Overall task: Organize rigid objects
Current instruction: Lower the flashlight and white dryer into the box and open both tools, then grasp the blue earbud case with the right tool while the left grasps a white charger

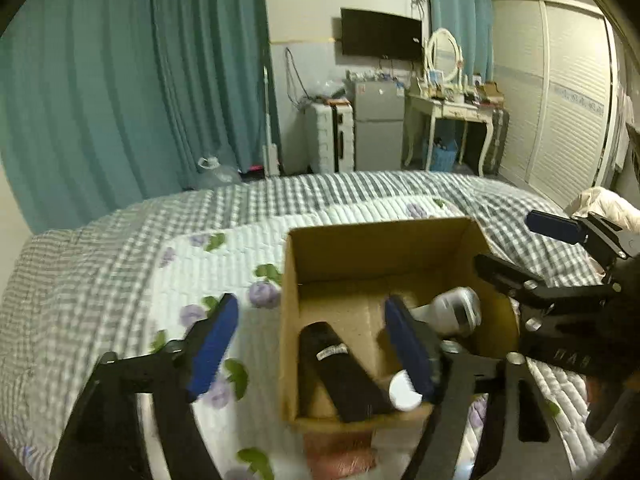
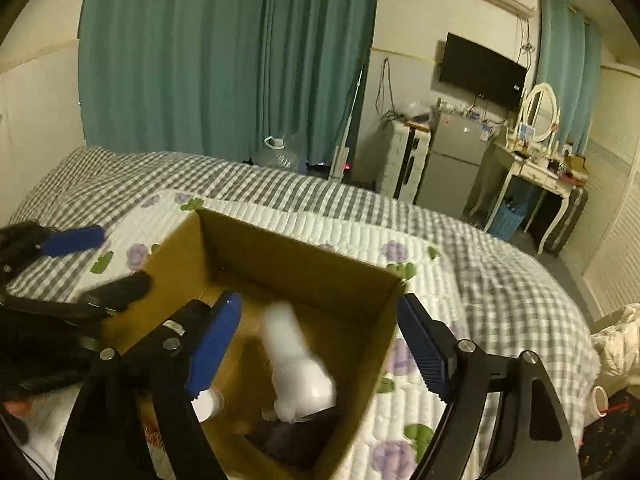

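Left wrist: box [image 1: 384, 248] between fingers [image 1: 212, 344].

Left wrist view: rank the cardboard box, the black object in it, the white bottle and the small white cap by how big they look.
1. cardboard box
2. black object
3. white bottle, partly hidden by a finger, so unsure
4. white cap

We see a dim bedroom. Teal curtains [image 1: 132, 80] hang along the far left wall. A dark television [image 1: 381, 34] is mounted on the far wall above a small grey fridge [image 1: 378, 124], with a white dressing table [image 1: 452, 114] and oval mirror [image 1: 443, 54] to its right. A white louvred wardrobe [image 1: 560, 96] stands far right. A gingham-covered bed [image 1: 100, 248] fills the near space.
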A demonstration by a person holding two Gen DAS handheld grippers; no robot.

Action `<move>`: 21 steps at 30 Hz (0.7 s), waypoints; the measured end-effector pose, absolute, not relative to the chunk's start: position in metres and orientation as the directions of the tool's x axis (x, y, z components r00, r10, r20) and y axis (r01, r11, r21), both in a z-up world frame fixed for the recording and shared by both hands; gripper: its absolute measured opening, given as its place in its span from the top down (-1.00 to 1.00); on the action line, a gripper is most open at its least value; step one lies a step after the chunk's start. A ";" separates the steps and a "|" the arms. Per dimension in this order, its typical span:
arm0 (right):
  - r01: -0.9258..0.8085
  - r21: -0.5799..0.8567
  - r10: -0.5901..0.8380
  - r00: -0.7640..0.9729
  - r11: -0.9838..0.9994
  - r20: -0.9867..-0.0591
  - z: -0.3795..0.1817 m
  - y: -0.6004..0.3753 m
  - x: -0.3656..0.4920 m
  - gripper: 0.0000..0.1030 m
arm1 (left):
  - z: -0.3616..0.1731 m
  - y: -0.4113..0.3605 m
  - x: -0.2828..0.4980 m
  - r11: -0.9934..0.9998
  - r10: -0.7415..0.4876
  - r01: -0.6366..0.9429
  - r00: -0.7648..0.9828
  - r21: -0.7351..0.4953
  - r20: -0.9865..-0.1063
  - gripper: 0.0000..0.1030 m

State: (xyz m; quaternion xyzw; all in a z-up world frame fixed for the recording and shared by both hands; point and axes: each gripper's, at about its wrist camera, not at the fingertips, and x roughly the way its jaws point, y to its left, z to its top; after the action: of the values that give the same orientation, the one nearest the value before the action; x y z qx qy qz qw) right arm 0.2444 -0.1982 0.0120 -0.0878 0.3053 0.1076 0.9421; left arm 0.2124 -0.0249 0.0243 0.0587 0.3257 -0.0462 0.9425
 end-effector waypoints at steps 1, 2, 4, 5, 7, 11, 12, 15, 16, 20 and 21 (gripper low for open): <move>-0.257 -0.101 0.150 0.793 0.961 -0.591 0.016 -0.199 0.239 -0.56 | 0.032 -0.021 0.202 0.990 -0.038 0.113 0.793 0.085 -0.608 -0.62; -0.257 -0.105 0.150 0.798 0.961 -0.584 0.026 -0.202 0.230 -0.57 | 0.041 -0.018 0.187 0.990 -0.030 0.107 0.802 0.095 -0.597 -0.63; -0.243 -0.116 0.136 0.810 0.963 -0.570 0.041 -0.207 0.210 -0.64 | 0.052 -0.015 0.167 0.989 -0.019 0.099 0.815 0.106 -0.579 -0.71; -0.235 -0.121 0.129 0.818 0.965 -0.561 0.049 -0.208 0.198 -0.68 | 0.060 -0.012 0.149 0.990 -0.012 0.090 0.826 0.109 -0.564 -0.87; -0.227 -0.129 0.123 0.830 0.965 -0.545 0.063 -0.212 0.174 -0.73 | 0.067 -0.007 0.128 0.991 -0.011 0.082 0.840 0.108 -0.542 -1.00; -0.212 -0.139 0.112 0.847 0.967 -0.519 0.081 -0.214 0.128 -0.86 | 0.070 0.000 0.083 0.995 -0.002 0.056 0.850 0.087 -0.527 -1.00; -0.210 -0.138 0.109 0.845 0.968 -0.524 0.081 -0.214 0.118 -0.86 | 0.066 0.002 0.074 0.996 -0.003 0.048 0.847 0.070 -0.532 -1.00; -0.216 -0.118 0.115 0.822 0.969 -0.557 0.070 -0.212 0.096 -0.86 | 0.050 0.004 0.059 0.998 -0.007 0.040 0.832 0.047 -0.555 -1.00; -0.218 -0.114 0.116 0.814 0.969 -0.569 0.064 -0.211 0.091 -0.86 | 0.042 0.004 0.057 0.998 -0.008 0.038 0.826 0.042 -0.564 -1.00; -0.221 -0.128 0.088 0.758 0.967 -0.646 0.011 -0.197 0.085 -0.86 | -0.002 0.008 0.057 0.999 -0.004 0.025 0.768 0.023 -0.640 -1.00; -0.220 -0.133 0.078 0.744 0.966 -0.663 -0.002 -0.194 0.087 -0.86 | -0.015 0.009 0.059 1.000 -0.002 0.019 0.754 0.019 -0.657 -1.00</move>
State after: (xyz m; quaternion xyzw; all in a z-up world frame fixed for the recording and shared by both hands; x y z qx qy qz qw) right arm 0.0868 -0.1941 -0.0020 -0.1020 0.3486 0.0803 0.9283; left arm 0.0587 0.0085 -0.0147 0.0124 0.3505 -0.0058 0.9365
